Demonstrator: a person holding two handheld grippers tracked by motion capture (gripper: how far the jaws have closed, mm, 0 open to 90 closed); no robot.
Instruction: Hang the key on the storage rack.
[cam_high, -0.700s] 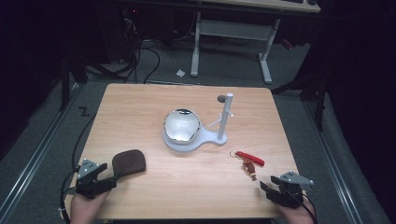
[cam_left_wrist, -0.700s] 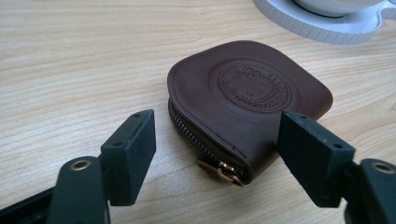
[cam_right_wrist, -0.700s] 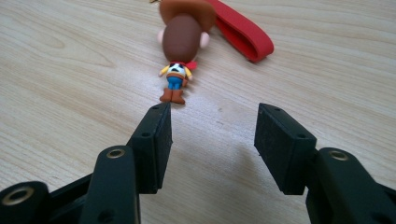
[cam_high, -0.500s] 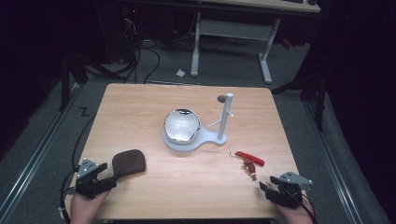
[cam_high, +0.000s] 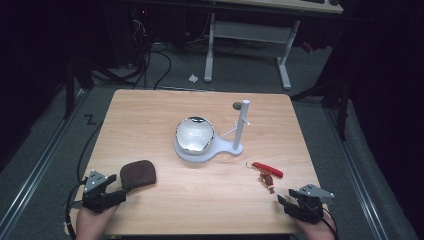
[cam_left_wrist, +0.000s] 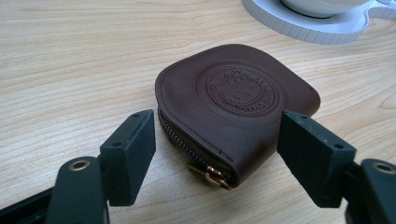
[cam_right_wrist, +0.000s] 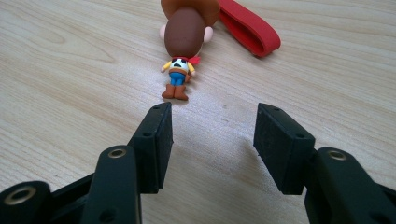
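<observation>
Starting well likely means easing the spread-jawed left gripper squarely around the brown zip pouch while the right gripper waits, jaws apart and empty, short of the cowboy keychain.

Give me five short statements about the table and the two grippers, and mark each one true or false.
1. The brown pouch lies just ahead of the left gripper, whose jaws are open. True.
2. The right gripper is shut on the small figure. False: its jaws are open and empty, and the figure lies on the table beyond them.
3. A red strap is next to the figure. True.
4. The shiny bowl sits on the white stand near the middle of the table. True.
5. The pouch's zip is wide open. False: it looks closed, with the pull at the near end.
</observation>
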